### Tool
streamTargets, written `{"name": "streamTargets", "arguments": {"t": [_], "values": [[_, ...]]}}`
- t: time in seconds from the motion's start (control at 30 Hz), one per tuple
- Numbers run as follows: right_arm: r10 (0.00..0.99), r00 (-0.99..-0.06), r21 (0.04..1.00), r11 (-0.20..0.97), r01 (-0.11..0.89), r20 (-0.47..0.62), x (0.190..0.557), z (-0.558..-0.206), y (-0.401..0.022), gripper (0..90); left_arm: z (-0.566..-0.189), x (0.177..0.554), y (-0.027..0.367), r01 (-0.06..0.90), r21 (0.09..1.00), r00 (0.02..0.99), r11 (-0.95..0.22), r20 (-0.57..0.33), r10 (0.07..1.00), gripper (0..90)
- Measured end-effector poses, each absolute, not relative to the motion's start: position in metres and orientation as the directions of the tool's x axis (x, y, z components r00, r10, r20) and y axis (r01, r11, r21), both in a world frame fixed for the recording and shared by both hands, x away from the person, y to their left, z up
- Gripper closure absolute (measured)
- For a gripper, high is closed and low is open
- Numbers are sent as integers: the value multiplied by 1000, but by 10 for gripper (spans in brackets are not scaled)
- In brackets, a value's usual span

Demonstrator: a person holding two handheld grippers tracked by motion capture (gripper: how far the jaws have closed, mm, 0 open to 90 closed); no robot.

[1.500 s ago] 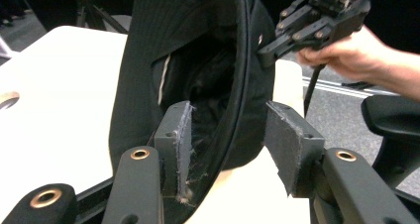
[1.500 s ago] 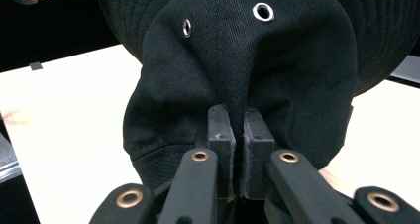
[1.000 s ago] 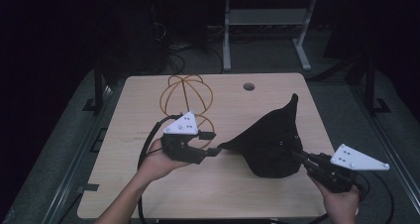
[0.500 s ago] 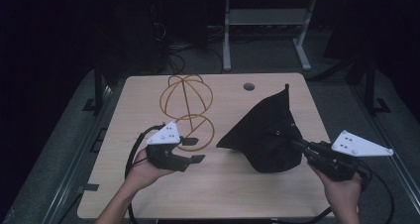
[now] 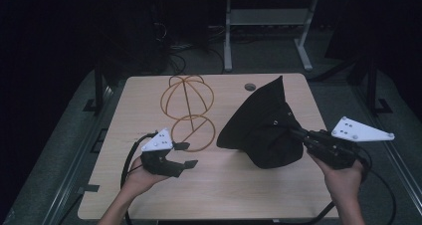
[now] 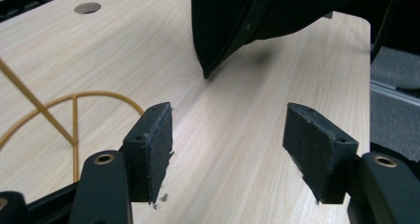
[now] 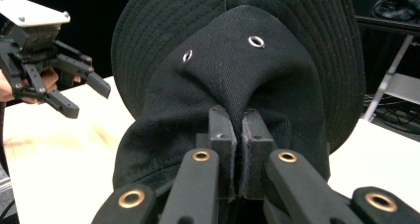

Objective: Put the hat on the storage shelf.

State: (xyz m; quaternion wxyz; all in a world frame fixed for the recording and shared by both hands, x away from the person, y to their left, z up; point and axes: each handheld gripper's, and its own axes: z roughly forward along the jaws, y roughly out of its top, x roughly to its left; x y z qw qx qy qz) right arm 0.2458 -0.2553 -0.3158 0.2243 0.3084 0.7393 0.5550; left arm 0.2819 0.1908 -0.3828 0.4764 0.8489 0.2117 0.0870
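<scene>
While my left gripper (image 5: 183, 155) sits low over the near left of the table (image 5: 234, 190), its jaws have just been opening and now stand wide apart with only bare wood between them. My right gripper (image 7: 241, 135) is pinched tight on the crown of the black hat (image 5: 266, 125), holding it tilted just above the right half of the table, brim toward the far edge. Beyond my left gripper stands the gold wire stand (image 5: 188, 108), apart from the hat.
</scene>
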Motion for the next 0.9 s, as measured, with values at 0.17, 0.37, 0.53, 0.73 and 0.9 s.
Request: {"name": "streamTargets", "arguments": {"t": [0.17,0.37,0.53,0.73,0.9], "values": [[704,-710,957,197,212,13,252,-307,-252,862,-396,280,198,287,848,884,-445,-54,465,300],[699,-715,958,201,205,6,259,-299,-248,862,-404,280,202,288,835,891,-469,-54,451,283],[692,-722,958,204,204,6,264,-292,-243,862,-406,280,204,288,838,887,-464,-52,458,276],[687,-727,957,212,196,-3,269,-283,-238,862,-406,280,205,279,839,887,-467,-39,460,275],[684,-730,957,213,195,-3,274,-276,-236,862,-406,280,206,281,840,886,-464,-41,463,275]]}}
